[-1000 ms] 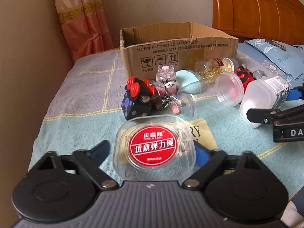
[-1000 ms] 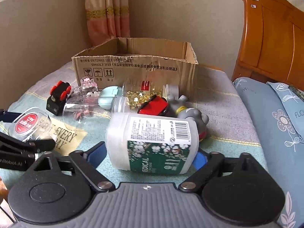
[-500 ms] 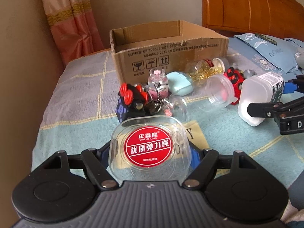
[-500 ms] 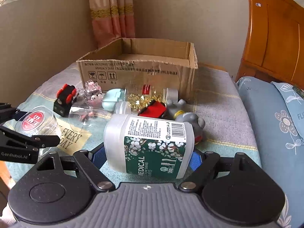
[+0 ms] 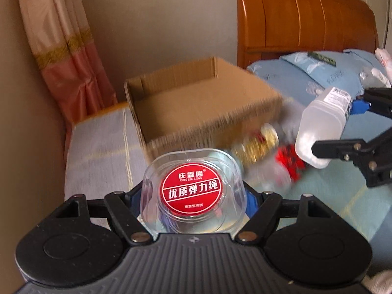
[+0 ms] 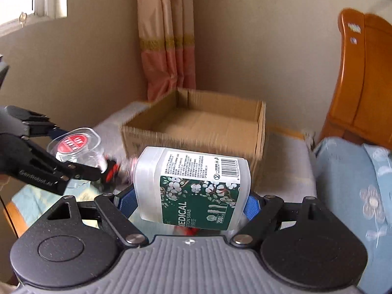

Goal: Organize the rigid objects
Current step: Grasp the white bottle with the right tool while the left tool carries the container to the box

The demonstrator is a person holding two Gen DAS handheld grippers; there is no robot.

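Lying crosswise in right gripper [image 6: 189,202] — swab bottle [image 6: 193,186]

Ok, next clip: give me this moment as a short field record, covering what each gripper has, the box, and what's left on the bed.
left gripper: shut on clear case with red label, raised off the bed
right gripper: shut on cotton swab jar, held on its side in the air
cardboard box: open top, nothing visible inside, ahead of both grippers
left on bed: capsule bottle, red toy, both blurred
image quality: motion blur in both views
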